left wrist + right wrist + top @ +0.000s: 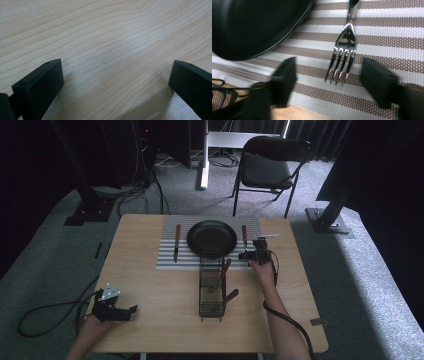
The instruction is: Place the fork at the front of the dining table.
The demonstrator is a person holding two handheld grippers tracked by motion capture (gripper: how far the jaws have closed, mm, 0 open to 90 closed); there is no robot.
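While the left gripper [116,310] rested near the front left corner of the table [150,285], its jaws stood wide apart over bare wood in the left gripper view, gripping nothing. It lay well apart from everything else in use.

Moving rightward: a knife [176,242] lay on the left strip of the striped placemat [167,262], long axis running front to back. Next came the black plate [212,238] at the mat's middle. Just in front of it stood a wire caddy [211,292], with two wooden-handled utensils leaning out of its right side.

Right of the plate lay the fork [344,53], on the mat, apart from the plate's rim. Its long axis ran front to back, parallel to the knife. In the right gripper view the tines pointed toward the camera, that is, toward the person, and the handle ran away to the far edge of the mat.

The right gripper [328,82] sat just at the fork's near end, jaws released and spread, one to each side of the tine tips, pads not touching metal. Nothing was held. Judgement: the right hand [262,270] was by far the nearer to the fork; the fork looked set down in place. Any regrasp would mean closing across its narrow width, at right angles to the long axis.
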